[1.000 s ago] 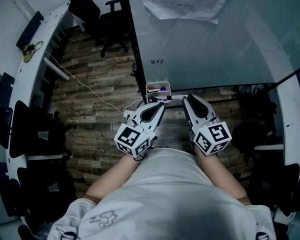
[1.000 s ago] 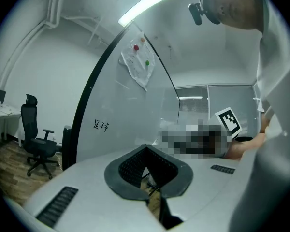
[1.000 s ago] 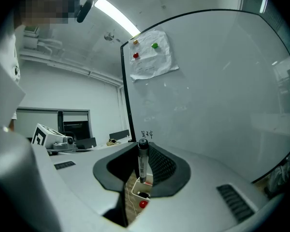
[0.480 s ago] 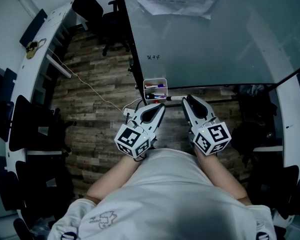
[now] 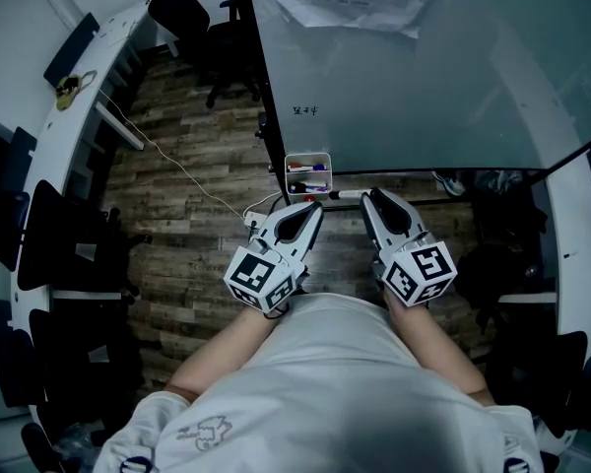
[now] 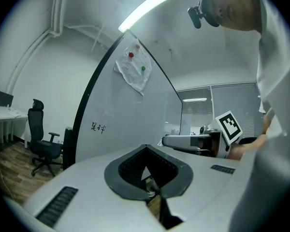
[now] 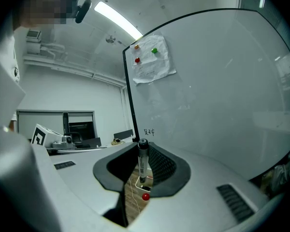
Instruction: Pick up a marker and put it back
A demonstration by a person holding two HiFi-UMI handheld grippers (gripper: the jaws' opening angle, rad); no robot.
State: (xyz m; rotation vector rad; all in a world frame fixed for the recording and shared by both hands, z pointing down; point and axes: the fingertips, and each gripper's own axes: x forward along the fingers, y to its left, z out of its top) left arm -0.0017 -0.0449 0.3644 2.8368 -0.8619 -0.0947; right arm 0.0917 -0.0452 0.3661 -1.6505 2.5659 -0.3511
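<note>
Right gripper [image 7: 143,152]: jaws closed on a marker [image 7: 143,164], which is clamped between the pads about midway along its barrel. The long axis of the marker runs upright across the jaws in the right gripper view. The black cap end points up and stands clear above the pads. The lower end points down toward a white box [image 7: 137,182] seen through the gap below the jaws, and hangs above it.

Left gripper [image 6: 146,149]: jaws closed together, nothing between the pads. In the head view it is held just beside the right gripper, level with it.

The box [image 5: 307,158] sits at the lower left corner of the whiteboard [image 5: 424,77], just ahead of both gripper tips, and holds several other markers.
</note>
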